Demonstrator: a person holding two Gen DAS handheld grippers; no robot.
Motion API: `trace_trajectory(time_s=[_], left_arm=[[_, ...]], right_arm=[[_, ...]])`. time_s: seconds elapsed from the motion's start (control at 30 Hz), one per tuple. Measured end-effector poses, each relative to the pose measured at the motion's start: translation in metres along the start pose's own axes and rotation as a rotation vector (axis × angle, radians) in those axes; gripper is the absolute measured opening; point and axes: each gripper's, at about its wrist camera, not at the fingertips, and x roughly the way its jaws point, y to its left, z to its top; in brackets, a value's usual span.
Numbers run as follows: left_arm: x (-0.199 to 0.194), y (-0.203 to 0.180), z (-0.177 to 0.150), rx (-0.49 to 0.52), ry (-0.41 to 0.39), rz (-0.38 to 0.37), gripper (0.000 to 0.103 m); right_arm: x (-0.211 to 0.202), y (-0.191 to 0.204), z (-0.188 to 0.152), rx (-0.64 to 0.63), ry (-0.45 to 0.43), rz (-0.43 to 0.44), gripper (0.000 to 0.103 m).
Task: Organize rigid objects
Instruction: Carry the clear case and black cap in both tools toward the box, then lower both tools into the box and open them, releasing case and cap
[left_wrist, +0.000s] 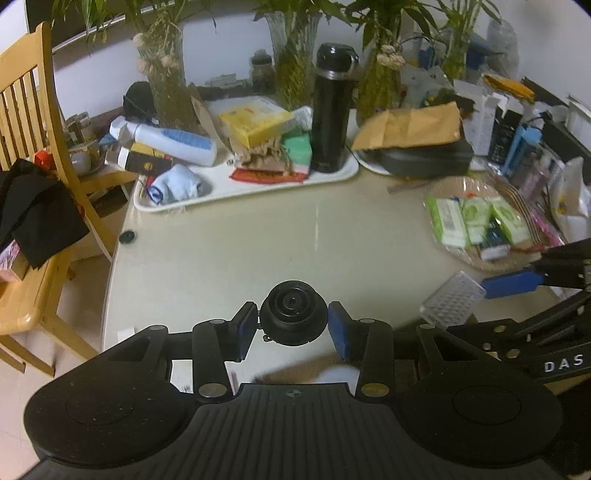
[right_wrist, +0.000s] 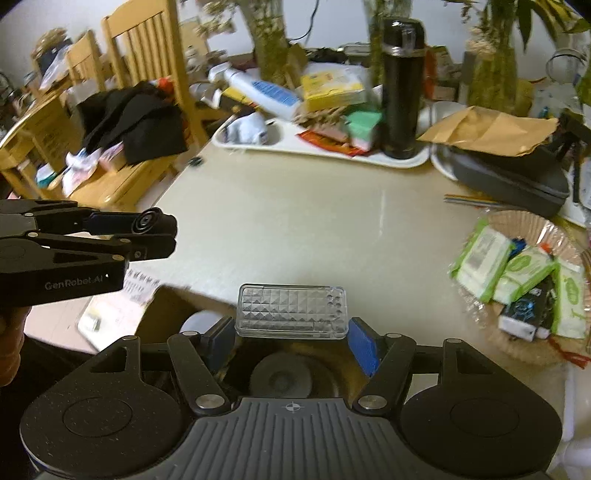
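Left claw (left_wrist: 293, 326) clamps black round camera-like dome (left_wrist: 293, 318); right claw (right_wrist: 291, 341) pinches clear studded plastic case (right_wrist: 291, 311).

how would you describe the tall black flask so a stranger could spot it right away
Look at the long white tray at the far side of the beige table. The black flask stands upright at its right end, beside the stacked packets. It is the only tall dark cylinder there, with a silver ring under its cap.

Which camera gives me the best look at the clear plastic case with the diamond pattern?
The right wrist view: the clear diamond-patterned plastic case sits centred and sharp, clamped lengthwise in the right gripper. The left wrist view shows the case only obliquely near its right edge, smaller, with one blue fingertip against it.
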Motion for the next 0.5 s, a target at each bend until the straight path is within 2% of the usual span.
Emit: trace_trajectory(time_s=[0.5], left_arm=[[-0.015,-0.012,-0.045,0.011,0.098,-0.033,0.041]], right_arm=[[-0.002,0.022,-0.03,-0.032,0.053,-0.004,0.069]])
